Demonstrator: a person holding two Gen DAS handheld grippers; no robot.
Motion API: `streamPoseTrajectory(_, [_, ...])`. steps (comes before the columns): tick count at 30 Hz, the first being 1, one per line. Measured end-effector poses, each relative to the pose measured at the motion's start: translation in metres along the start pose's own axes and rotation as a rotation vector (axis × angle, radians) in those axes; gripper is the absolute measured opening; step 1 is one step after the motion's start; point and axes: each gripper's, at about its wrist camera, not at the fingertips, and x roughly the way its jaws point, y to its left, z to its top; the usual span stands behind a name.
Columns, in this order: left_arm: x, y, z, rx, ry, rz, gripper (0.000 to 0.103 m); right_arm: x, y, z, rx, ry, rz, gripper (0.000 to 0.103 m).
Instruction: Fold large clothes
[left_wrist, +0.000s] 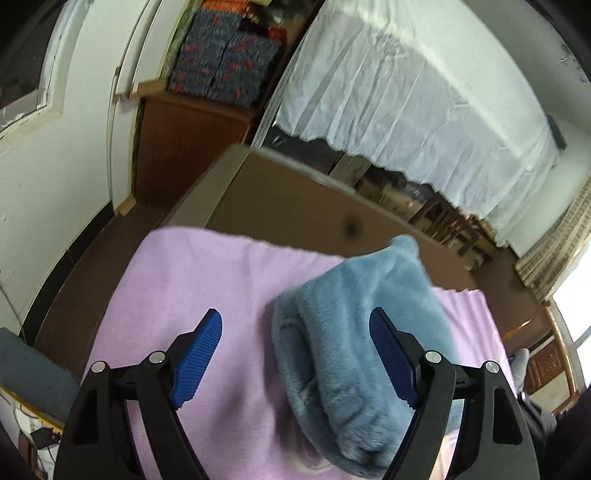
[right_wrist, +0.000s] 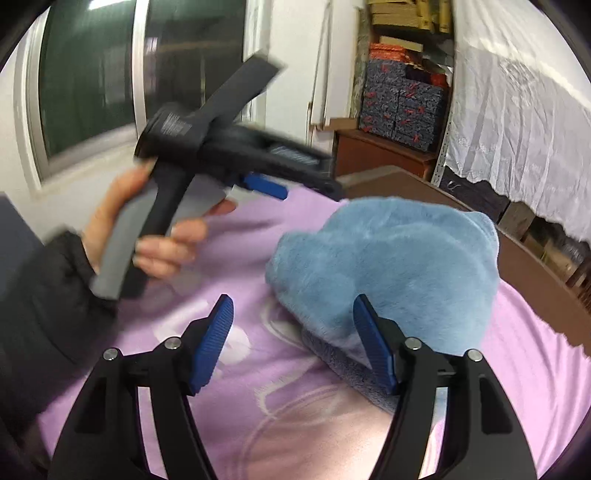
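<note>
Garment: folded blue fleece (right_wrist: 384, 258) lying on lilac sheet (right_wrist: 295, 398).
Left gripper (left_wrist: 295, 350): jaws wide, empty.
Right gripper (right_wrist: 293, 339): jaws apart, nothing held.

This looks like a lived-in room of a home that doubles as storage. A bed spread with a lilac sheet (right_wrist: 524, 354) printed with pale swirls fills the foreground, bounded by a brown wooden bed frame (left_wrist: 295, 206). Beyond it a white lace-edged cloth (left_wrist: 406, 92) hangs over shelving crammed with cardboard boxes. A stack of blue patterned boxes (right_wrist: 402, 110) with red marks sits on a reddish-brown cabinet (right_wrist: 373, 155) in the corner. A white-framed window (right_wrist: 96, 74) is set in a plain white wall.
</note>
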Motion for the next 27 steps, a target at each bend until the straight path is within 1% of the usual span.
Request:
streamPoseTrajectory(1, [-0.003, -0.004, -0.001, 0.009, -0.008, -0.010, 0.082, -0.007, -0.006, 0.002, 0.033, -0.019, 0.010, 0.065])
streamPoseTrajectory(2, [-0.005, -0.010, -0.002, 0.029, -0.016, -0.023, 0.082, -0.015, -0.017, 0.005, 0.084, -0.048, 0.018, 0.062])
streamPoseTrajectory(3, [-0.006, -0.016, -0.004, 0.049, -0.019, -0.031, 0.082, -0.022, -0.029, 0.007, 0.140, -0.075, 0.021, 0.056])
streamPoseTrajectory(4, [-0.005, -0.023, -0.006, 0.074, -0.018, -0.030, 0.082, -0.024, -0.042, 0.011, 0.182, -0.087, 0.025, 0.040])
streamPoseTrajectory(5, [-0.002, -0.031, -0.008, 0.101, -0.013, -0.024, 0.082, -0.026, -0.052, 0.011, 0.233, -0.093, 0.028, 0.029])
streamPoseTrajectory(6, [0.001, -0.035, -0.011, 0.121, -0.004, -0.020, 0.082, -0.026, -0.066, 0.009, 0.299, -0.093, 0.025, 0.024])
streamPoseTrajectory(7, [0.005, -0.040, -0.013, 0.141, 0.007, -0.018, 0.082, -0.023, -0.077, 0.009, 0.335, -0.088, 0.020, 0.015])
streamPoseTrajectory(10, [0.024, -0.051, -0.023, 0.190, 0.068, -0.007, 0.082, -0.011, -0.100, 0.001, 0.411, -0.060, -0.010, 0.012])
streamPoseTrajectory(13, [0.047, -0.055, -0.036, 0.229, 0.138, 0.019, 0.082, 0.003, -0.118, -0.006, 0.445, -0.037, -0.040, 0.011])
streamPoseTrajectory(14, [0.058, -0.056, -0.042, 0.239, 0.167, 0.026, 0.083, 0.006, -0.122, -0.009, 0.452, -0.029, -0.050, 0.008])
streamPoseTrajectory(16, [0.073, -0.057, -0.050, 0.235, 0.203, 0.014, 0.084, 0.012, -0.129, -0.017, 0.472, -0.004, -0.065, 0.008])
streamPoseTrajectory(19, [0.077, -0.055, -0.054, 0.231, 0.205, -0.001, 0.085, 0.021, -0.137, -0.033, 0.505, 0.034, -0.071, 0.005])
streamPoseTrajectory(22, [0.082, -0.048, -0.054, 0.200, 0.219, -0.020, 0.088, 0.024, -0.146, -0.043, 0.538, 0.034, -0.033, 0.000])
streamPoseTrajectory(23, [0.084, -0.046, -0.054, 0.187, 0.225, -0.027, 0.090, 0.024, -0.149, -0.045, 0.557, 0.035, -0.016, 0.000])
streamPoseTrajectory(27, [0.085, -0.038, -0.052, 0.145, 0.242, -0.057, 0.090, 0.025, -0.155, -0.046, 0.585, 0.035, 0.016, 0.000])
